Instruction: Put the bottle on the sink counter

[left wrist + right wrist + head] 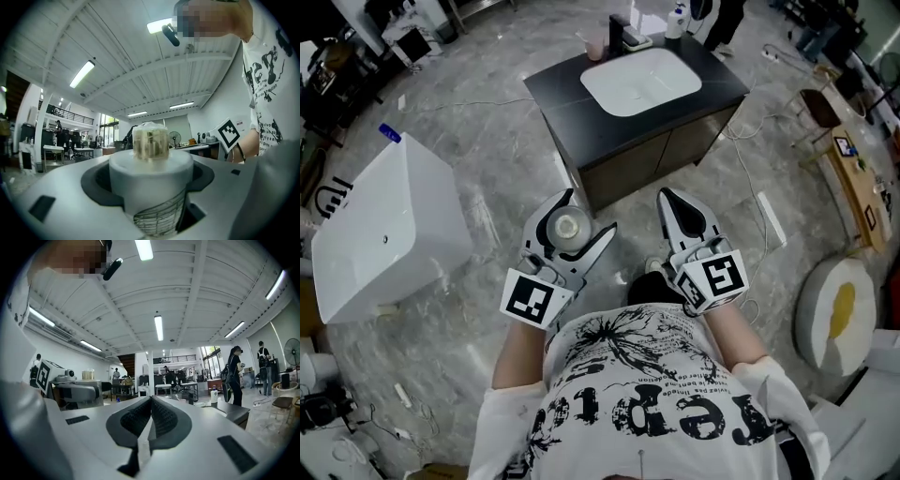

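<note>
One bottle (570,225), base hidden, in left gripper (589,212); right gripper (667,199) closed.

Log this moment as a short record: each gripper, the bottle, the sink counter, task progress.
left gripper: shut on the bottle
right gripper: shut, nothing between the jaws
bottle: white body, clear cap, held in front of the person's chest
sink counter: ahead of the person, dark top with a white basin
on counter: cup beside the faucet
task progress: bottle not yet on the counter
</note>
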`<state>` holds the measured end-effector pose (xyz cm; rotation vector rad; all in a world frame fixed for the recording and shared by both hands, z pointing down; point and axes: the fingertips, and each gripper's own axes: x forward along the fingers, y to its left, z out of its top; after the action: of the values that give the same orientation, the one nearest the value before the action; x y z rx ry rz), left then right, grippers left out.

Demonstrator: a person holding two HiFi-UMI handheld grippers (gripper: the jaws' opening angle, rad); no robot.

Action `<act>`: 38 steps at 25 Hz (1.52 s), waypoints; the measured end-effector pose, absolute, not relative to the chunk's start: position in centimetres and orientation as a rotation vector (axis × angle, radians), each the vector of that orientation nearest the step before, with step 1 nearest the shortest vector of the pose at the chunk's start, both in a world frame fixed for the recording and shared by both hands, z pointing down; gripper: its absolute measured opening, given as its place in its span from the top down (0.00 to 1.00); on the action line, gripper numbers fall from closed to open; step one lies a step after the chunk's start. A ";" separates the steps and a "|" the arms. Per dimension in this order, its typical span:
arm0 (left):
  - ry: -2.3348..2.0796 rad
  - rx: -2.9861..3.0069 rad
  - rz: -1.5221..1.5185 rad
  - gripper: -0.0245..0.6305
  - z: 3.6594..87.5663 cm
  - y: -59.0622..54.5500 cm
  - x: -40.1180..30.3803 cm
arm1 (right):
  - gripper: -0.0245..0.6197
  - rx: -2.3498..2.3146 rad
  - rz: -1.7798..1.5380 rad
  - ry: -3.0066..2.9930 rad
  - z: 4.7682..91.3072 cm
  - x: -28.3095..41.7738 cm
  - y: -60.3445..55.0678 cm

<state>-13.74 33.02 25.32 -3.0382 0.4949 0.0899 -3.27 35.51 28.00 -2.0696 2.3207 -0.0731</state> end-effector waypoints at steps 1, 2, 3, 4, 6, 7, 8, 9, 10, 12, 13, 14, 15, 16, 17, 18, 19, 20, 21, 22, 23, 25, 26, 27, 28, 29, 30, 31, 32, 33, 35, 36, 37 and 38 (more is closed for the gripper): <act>0.514 -3.028 0.078 0.43 25.3 31.9 -12.0 | 0.94 -2.064 -0.079 2.336 28.1 -1.1 34.2; 0.534 -3.018 0.071 0.43 25.3 30.8 -10.1 | 0.94 -2.058 -0.085 2.355 28.1 1.1 32.9; 0.553 -3.008 0.060 0.43 25.3 29.7 -8.3 | 0.94 -2.048 -0.088 2.374 28.2 3.2 31.7; 0.577 -3.001 0.043 0.43 25.4 28.4 -6.4 | 0.94 -2.035 -0.085 2.395 28.1 5.4 30.4; 0.642 -2.990 0.028 0.43 25.6 25.7 -2.7 | 0.94 -2.011 -0.063 2.438 27.7 9.4 27.7; 0.673 -2.986 0.033 0.43 25.6 24.4 -1.1 | 0.94 -1.999 -0.052 2.461 27.5 11.1 26.3; 0.703 -2.986 0.039 0.43 25.7 23.2 0.4 | 0.94 -1.987 -0.046 2.483 27.5 12.6 25.0; 0.733 -2.989 0.044 0.43 25.7 22.0 1.7 | 0.94 -1.974 -0.045 2.504 27.6 14.0 23.7; 0.758 -2.995 0.045 0.43 25.9 20.9 2.9 | 0.94 -1.961 -0.049 2.522 27.7 15.1 22.6; 0.788 -3.004 0.022 0.43 26.4 19.1 5.1 | 0.94 -1.933 -0.068 2.551 28.2 17.1 20.5; 0.794 -3.007 0.002 0.43 26.8 18.3 6.1 | 0.94 -1.918 -0.079 2.565 28.5 17.9 19.6; 0.799 -3.010 -0.019 0.43 27.1 17.4 7.0 | 0.94 -1.904 -0.091 2.578 28.8 18.5 18.7; 0.805 -3.014 -0.035 0.43 27.4 16.5 7.7 | 0.94 -1.892 -0.104 2.590 29.1 19.1 17.9; 0.815 -3.019 -0.047 0.43 27.7 15.5 8.4 | 0.94 -1.883 -0.119 2.598 29.5 19.6 16.9; 0.826 -3.021 -0.053 0.43 27.9 14.4 8.9 | 0.94 -1.876 -0.133 2.604 29.8 20.0 15.8; 0.836 -3.021 -0.056 0.43 28.1 13.2 9.4 | 0.94 -1.870 -0.143 2.607 30.0 20.4 14.6; 0.843 -3.021 -0.057 0.43 28.3 11.8 9.9 | 0.94 -1.864 -0.149 2.609 30.3 20.8 13.3; 0.847 -3.021 -0.060 0.43 28.6 10.4 10.3 | 0.94 -1.859 -0.150 2.612 30.5 21.1 11.9; 0.851 -3.021 -0.064 0.43 28.9 8.9 10.7 | 0.94 -1.854 -0.147 2.618 30.8 21.3 10.5; 0.854 -3.021 -0.068 0.43 29.3 7.5 11.0 | 0.94 -1.849 -0.143 2.626 31.0 21.5 9.1; 0.858 -3.022 -0.068 0.43 29.6 6.0 11.3 | 0.94 -1.844 -0.137 2.636 31.3 21.7 7.6; 0.869 -3.025 -0.066 0.43 30.1 2.9 11.9 | 0.94 -1.840 -0.137 2.651 31.9 22.0 4.5; 0.875 -3.027 -0.066 0.43 30.4 1.2 12.1 | 0.94 -1.838 -0.145 2.657 32.2 22.1 2.8; 0.883 -3.028 -0.071 0.43 30.6 -0.5 12.3 | 0.94 -1.834 -0.157 2.666 32.5 22.2 1.1; 0.894 -3.028 -0.079 0.43 30.9 -2.3 12.4 | 0.94 -1.827 -0.170 2.678 32.8 22.1 -0.6; 0.908 -3.028 -0.088 0.43 31.0 -4.1 12.5 | 0.94 -1.817 -0.181 2.694 33.1 22.0 -2.4; 0.925 -3.028 -0.091 0.43 31.1 -6.0 12.5 | 0.94 -1.806 -0.193 2.711 33.4 21.8 -4.2; 0.943 -3.031 -0.089 0.43 31.2 -7.7 12.5 | 0.94 -1.795 -0.206 2.726 33.6 21.6 -5.9; 0.961 -3.034 -0.081 0.43 31.3 -9.5 12.5 | 0.94 -1.783 -0.221 2.739 33.7 21.4 -7.7; 0.977 -3.036 -0.060 0.43 31.5 -11.3 12.4 | 0.94 -1.767 -0.235 2.753 34.0 21.1 -9.4; 0.997 -3.033 -0.014 0.43 32.1 -14.8 12.3 | 0.94 -1.724 -0.257 2.787 34.6 20.2 -13.0; 1.002 -3.031 -0.017 0.43 32.7 -16.6 12.1 | 0.94 -1.699 -0.263 2.808 35.0 19.7 -14.8; 1.008 -3.029 -0.031 0.43 33.4 -18.3 11.8 | 0.94 -1.679 -0.272 2.827 35.5 19.2 -16.5; 1.015 -3.030 -0.048 0.43 34.2 -19.9 11.5 | 0.94 -1.666 -0.283 2.843 35.9 18.8 -18.2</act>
<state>11.49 -19.93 34.19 -3.0295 1.0155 -0.0485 18.76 -18.16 35.94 -1.6659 2.8428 -0.2834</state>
